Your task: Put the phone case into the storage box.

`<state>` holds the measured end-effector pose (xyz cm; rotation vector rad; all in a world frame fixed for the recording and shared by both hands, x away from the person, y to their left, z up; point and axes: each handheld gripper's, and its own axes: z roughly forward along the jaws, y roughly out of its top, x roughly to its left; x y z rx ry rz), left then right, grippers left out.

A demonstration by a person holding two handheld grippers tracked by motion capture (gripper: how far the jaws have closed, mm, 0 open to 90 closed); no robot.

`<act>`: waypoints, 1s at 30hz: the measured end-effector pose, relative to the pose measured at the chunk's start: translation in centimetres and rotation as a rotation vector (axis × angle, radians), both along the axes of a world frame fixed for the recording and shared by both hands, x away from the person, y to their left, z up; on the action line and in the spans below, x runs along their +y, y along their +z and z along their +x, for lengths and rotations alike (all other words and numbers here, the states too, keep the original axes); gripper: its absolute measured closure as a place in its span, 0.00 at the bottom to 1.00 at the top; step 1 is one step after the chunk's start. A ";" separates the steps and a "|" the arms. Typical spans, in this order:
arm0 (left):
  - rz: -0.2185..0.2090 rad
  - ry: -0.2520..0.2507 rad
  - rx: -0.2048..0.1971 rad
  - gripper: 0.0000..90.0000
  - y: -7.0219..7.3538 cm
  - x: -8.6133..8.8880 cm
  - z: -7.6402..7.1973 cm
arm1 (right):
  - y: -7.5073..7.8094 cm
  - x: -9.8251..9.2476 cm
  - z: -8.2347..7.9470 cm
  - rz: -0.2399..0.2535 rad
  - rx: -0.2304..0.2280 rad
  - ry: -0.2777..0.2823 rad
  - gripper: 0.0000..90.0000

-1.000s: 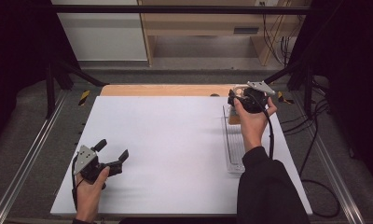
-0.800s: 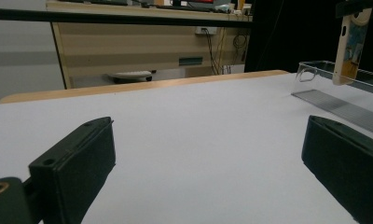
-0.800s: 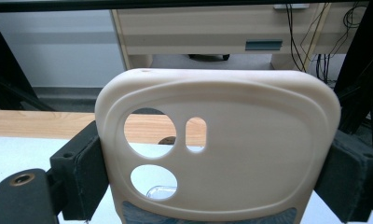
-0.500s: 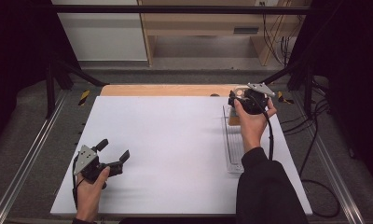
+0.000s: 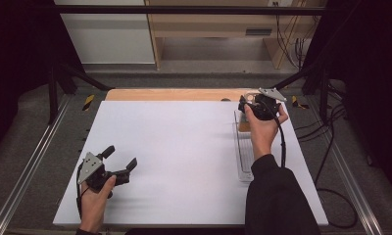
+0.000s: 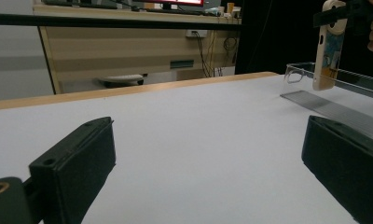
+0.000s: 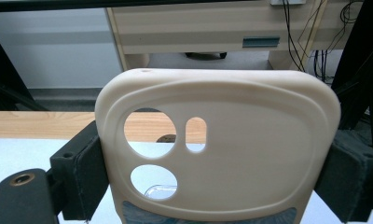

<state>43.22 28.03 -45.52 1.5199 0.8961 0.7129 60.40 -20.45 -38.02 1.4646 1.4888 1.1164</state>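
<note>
My right tongs [image 5: 247,102] grip a cream phone case [image 7: 217,144] by its two side edges, jaws pressed flat on them. The case hangs upright, camera cut-outs at the top, above the far end of the clear tray [image 5: 243,147]. In the left gripper view the case [image 6: 328,46] shows side on, its lower end down near the tray's far rim [image 6: 297,71]; touching or not, can't tell. A coloured print shows on the case's lower part. The tray is long and narrow and lies on the right part of the white surface [image 5: 184,147], running from near to far. My right hand [image 5: 262,128] is over the tray's far half, with the sleeve [image 5: 277,196] across its near end.

My left tongs [image 5: 119,159] are released, jaws spread wide with nothing between them, low over the near-left part of the surface. My left hand [image 5: 95,198] holds them at the front edge. They are well apart from the case and tray, pointing roughly toward the right. A wooden strip [image 5: 169,94] runs along the far edge of the surface.
</note>
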 end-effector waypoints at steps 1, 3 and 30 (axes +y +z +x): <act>0.000 0.000 0.000 0.02 0.0 0.0 0.0 | -0.1 0.0 0.0 -0.005 -0.002 -0.003 0.13; 0.001 -0.002 -0.002 0.03 0.0 0.0 0.0 | -0.2 0.0 0.1 -0.003 -0.003 -0.003 0.13; 0.007 -0.012 -0.001 0.03 0.0 -0.2 0.0 | -1.2 0.1 1.1 -0.002 -0.012 -0.038 0.13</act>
